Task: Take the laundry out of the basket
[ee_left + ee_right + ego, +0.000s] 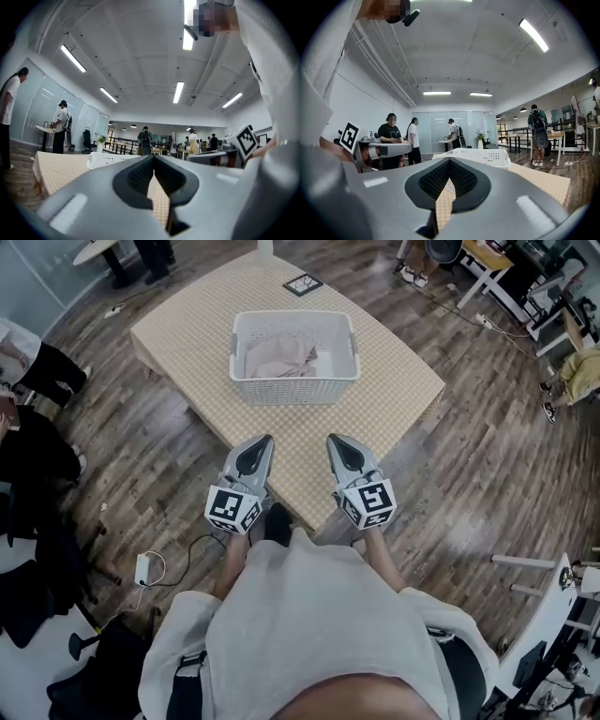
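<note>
The task looks to be at its very start, with nothing lifted out yet. One white slatted laundry basket [294, 388] stands in the upper middle of the head view on the single woven-topped desk [178, 334], and one crumpled heap of pale beige laundry [279, 360] lies inside it, toward its left half; how many pieces make up the heap cannot be told. There are two tools. The left tool [266, 440] and the right tool [334, 438] hang side by side at the frame's centre, over the desk's near edge and well short of the basket. Each tool's own view shows its jaws together with nothing between them. The next move probably calls for parting one tool's jaws, reaching over the near rim and pinching a fold of the cloth. One square marker card [303, 283] lies beyond the basket.
</note>
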### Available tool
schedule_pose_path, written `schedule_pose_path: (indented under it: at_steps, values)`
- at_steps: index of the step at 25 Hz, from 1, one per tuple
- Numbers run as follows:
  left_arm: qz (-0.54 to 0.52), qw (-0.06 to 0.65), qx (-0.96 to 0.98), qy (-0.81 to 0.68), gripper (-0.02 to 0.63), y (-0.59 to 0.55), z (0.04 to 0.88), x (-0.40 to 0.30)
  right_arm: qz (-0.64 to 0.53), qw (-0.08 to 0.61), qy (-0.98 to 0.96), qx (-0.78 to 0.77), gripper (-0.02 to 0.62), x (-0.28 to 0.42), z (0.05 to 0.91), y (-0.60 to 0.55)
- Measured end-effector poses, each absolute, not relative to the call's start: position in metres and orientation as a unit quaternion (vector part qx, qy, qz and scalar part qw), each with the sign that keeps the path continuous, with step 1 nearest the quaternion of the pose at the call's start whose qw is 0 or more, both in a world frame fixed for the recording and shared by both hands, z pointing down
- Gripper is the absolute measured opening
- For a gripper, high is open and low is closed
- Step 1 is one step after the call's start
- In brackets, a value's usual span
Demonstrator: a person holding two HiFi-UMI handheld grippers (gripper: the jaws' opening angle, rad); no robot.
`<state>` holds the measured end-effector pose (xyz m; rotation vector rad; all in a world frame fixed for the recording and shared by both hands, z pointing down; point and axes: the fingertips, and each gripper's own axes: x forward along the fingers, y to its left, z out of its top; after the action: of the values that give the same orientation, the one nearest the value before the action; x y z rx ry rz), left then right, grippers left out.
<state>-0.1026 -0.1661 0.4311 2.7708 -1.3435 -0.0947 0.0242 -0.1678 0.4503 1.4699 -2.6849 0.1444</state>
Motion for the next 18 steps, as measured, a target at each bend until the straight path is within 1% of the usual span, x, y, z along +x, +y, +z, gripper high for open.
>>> schedule_pose_path:
  at_steps: [9, 14, 18]
  values:
    - [-0.043, 0.019, 0.91, -0.412, 0.011, -0.26, 0.407, -0.142, 0.039, 0.042, -0.872, 0.486, -0.002, -0.027, 0.433, -0.262]
    - [-0.052, 0.025, 0.92, -0.387, 0.011, -0.293, 0.399, -0.145, 0.04, 0.05, -0.865, 0.498, -0.002, -0.034, 0.428, -0.29]
    - [-0.054, 0.04, 0.927, -0.37, 0.011, -0.298, 0.4, -0.13, 0.05, 0.064, -0.861, 0.503, -0.002, -0.024, 0.432, -0.294]
